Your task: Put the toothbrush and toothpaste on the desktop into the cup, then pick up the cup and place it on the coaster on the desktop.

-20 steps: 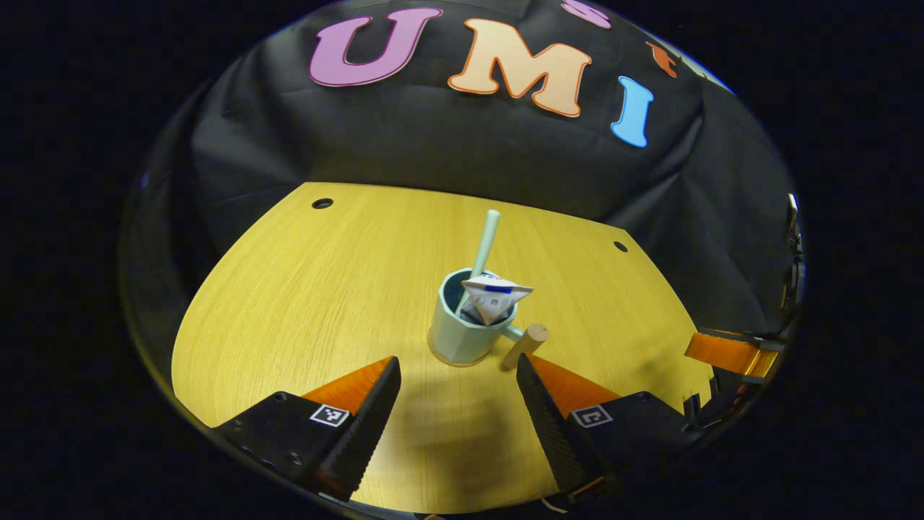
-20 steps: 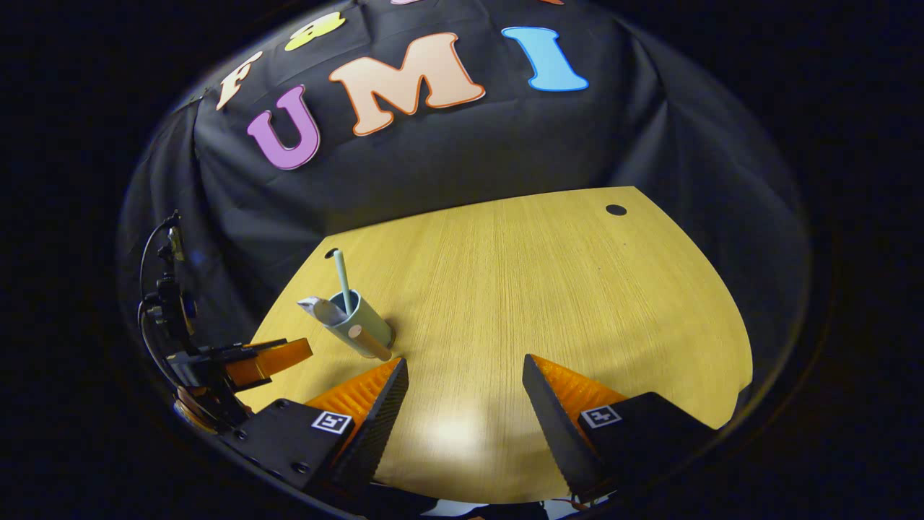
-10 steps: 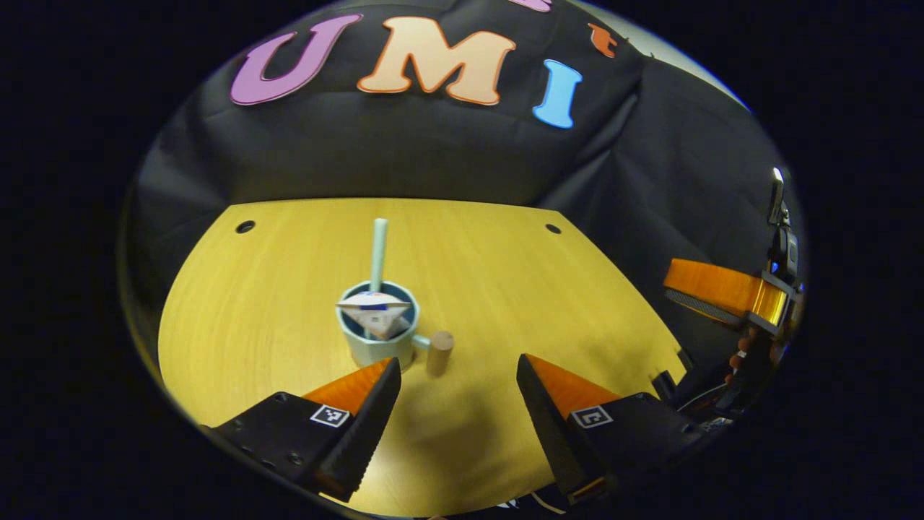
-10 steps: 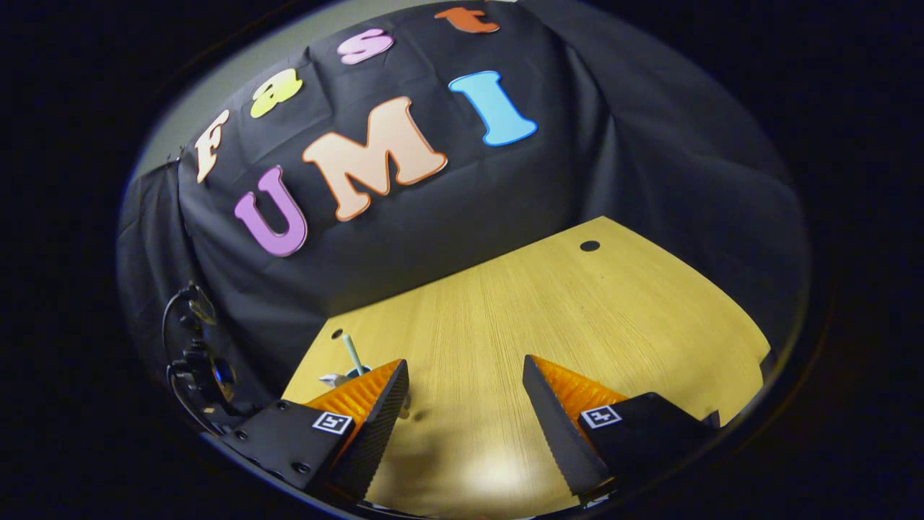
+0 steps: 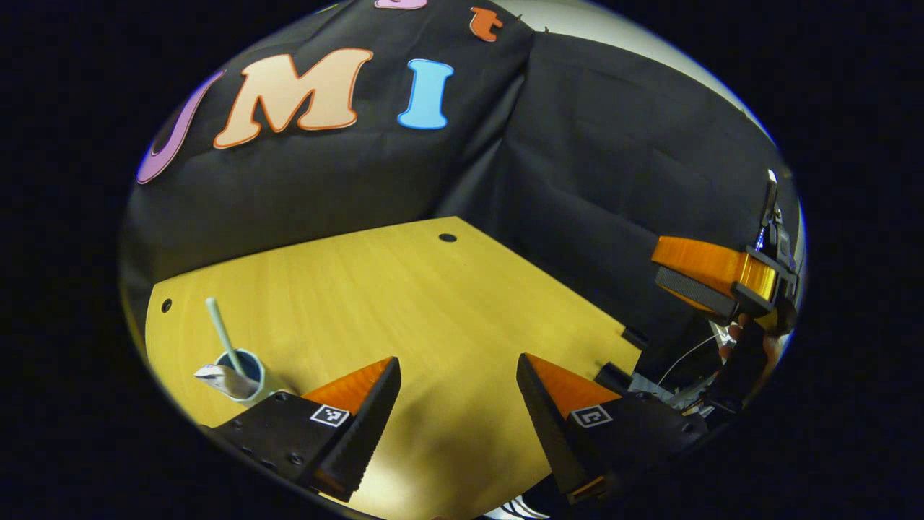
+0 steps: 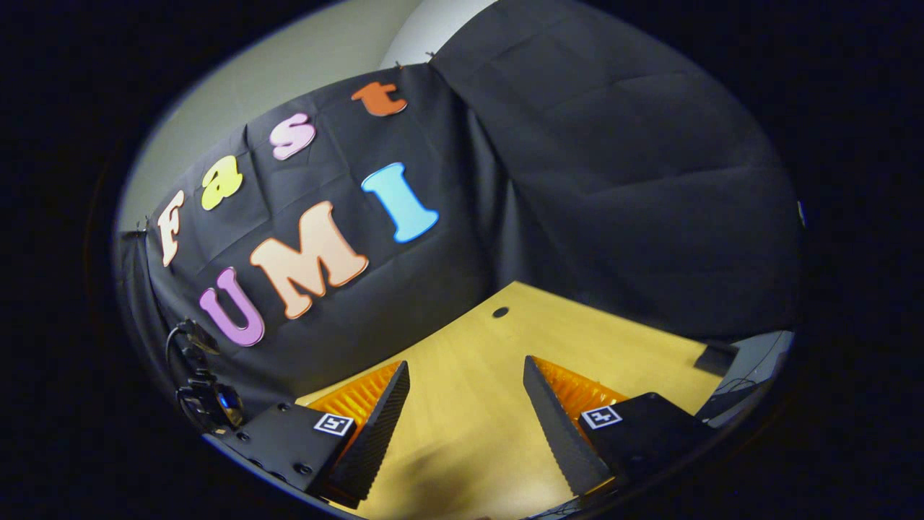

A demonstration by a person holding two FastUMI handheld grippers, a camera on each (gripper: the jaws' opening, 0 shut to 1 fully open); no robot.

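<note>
Cup (image 5: 249, 370) upright on surface (image 5: 404, 303), toothbrush (image 5: 220, 334) and toothpaste (image 5: 222, 380) inside; label illegible. Left hand-held gripper (image 5: 456, 412) spread, empty. Right hand-held gripper (image 6: 465, 419) spread, empty.

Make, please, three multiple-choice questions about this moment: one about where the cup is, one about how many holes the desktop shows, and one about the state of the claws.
1. In the left gripper view, where is the cup?
A. at the lower left, beside the left claw
B. between the left claw's fingers
C. by the far hole

2. How many holes show in the desktop in the left gripper view?
A. none
B. two
C. five

3. What state is the left claw in?
A. shut on the cup
B. shut on the toothbrush
C. open, holding nothing

Answers:
1. A: the cup stands at the lower left edge, outside the fingers.
2. B: one hole at the far edge, one at the left.
3. C: bare desktop shows between the spread fingers; the toothbrush and toothpaste sit in the cup.
</note>
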